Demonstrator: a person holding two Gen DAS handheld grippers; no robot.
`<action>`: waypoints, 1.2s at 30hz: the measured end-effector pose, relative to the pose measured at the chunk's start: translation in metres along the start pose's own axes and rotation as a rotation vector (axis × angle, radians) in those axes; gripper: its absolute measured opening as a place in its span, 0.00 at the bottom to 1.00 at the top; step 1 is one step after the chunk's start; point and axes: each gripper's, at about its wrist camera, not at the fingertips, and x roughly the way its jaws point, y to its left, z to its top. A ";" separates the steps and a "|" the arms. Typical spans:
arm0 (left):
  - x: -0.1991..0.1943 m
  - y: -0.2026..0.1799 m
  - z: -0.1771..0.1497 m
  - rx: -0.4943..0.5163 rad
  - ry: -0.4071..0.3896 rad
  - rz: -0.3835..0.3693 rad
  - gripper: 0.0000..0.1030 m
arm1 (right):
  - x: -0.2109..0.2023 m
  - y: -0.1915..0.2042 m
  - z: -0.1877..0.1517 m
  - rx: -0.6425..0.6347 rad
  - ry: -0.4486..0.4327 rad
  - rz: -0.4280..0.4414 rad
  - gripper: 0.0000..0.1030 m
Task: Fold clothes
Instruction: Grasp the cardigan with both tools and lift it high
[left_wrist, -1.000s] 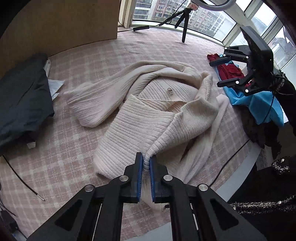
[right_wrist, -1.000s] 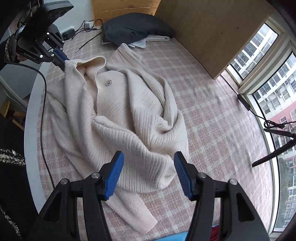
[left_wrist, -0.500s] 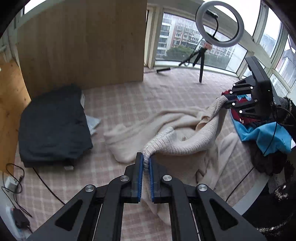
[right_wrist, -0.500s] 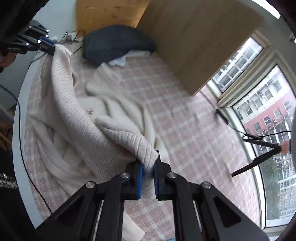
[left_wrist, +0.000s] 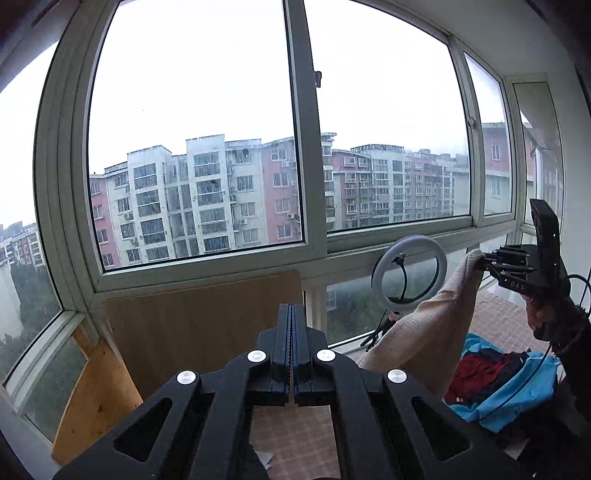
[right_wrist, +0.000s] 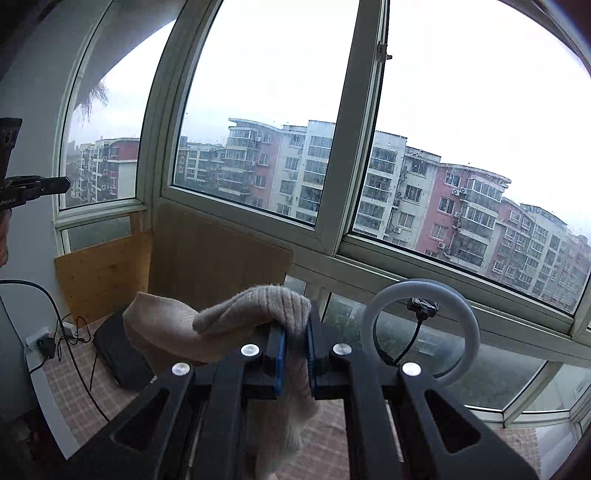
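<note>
Sweater (right_wrist: 258, 310), cream ribbed knit, dangling

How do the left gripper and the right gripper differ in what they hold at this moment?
The right gripper is shut on the cream sweater; the left gripper is shut with nothing visible in it. The right gripper's jaws stand slightly apart around the sweater; the left gripper's jaws meet. Both are black and face the window.
</note>
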 end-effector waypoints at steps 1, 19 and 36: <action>0.013 -0.005 -0.013 0.014 0.047 -0.035 0.00 | 0.001 -0.002 -0.015 0.024 0.036 0.001 0.08; 0.227 -0.275 -0.287 0.600 0.614 -0.604 0.20 | 0.006 -0.161 -0.369 0.569 0.638 -0.275 0.08; 0.286 -0.399 -0.315 0.696 0.526 -0.569 0.54 | 0.090 -0.258 -0.351 0.553 0.653 -0.280 0.09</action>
